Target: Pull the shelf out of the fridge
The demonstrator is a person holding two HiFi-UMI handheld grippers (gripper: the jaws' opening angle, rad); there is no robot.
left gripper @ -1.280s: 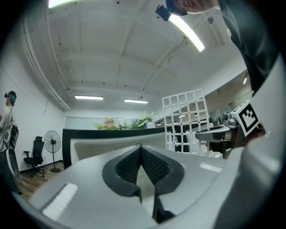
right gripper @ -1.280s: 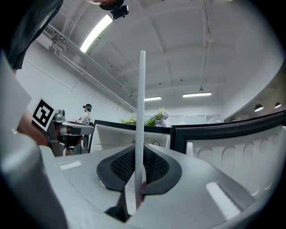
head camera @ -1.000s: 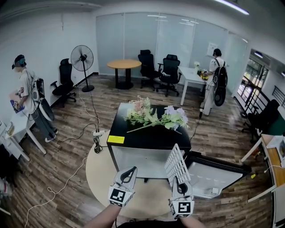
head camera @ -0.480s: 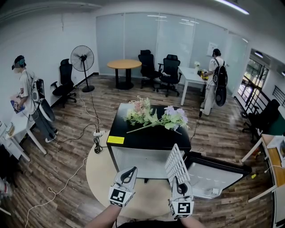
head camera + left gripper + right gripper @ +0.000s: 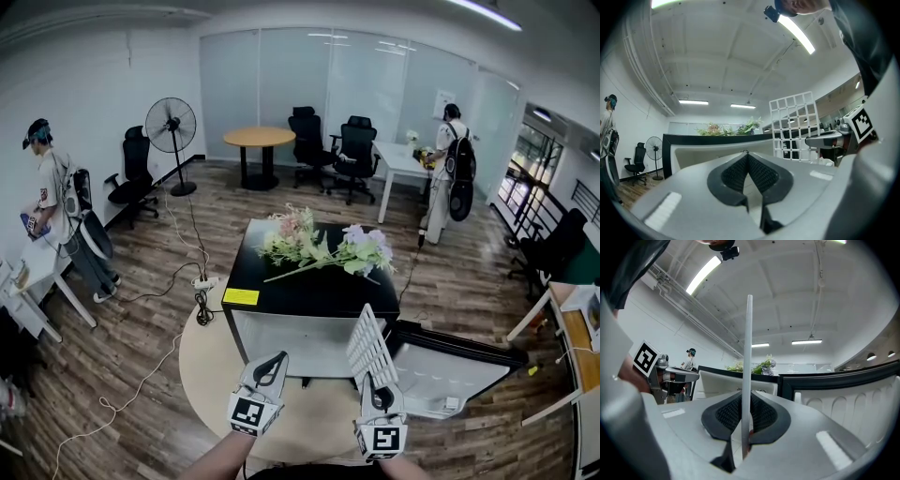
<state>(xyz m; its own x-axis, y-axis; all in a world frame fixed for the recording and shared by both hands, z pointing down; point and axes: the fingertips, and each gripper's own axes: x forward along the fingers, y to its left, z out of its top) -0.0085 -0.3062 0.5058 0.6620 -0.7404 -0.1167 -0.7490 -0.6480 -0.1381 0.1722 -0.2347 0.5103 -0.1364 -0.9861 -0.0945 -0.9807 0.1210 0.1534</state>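
One shelf (image 5: 372,345), already clear of the fridge (image 5: 309,292), stands upright before its open front, pinched at one edge by our right tool (image 5: 377,392). Our left tool (image 5: 274,364) is closed and empty. That thin grip could let it tip or slip.

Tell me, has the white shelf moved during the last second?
No. In the head view the shelf stands upright in the right gripper, its grid at the same spot before the fridge as earlier.

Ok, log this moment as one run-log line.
shelf: out of fridge, held upright | right tongs: shut on shelf | left tongs: shut, empty | fridge door: open
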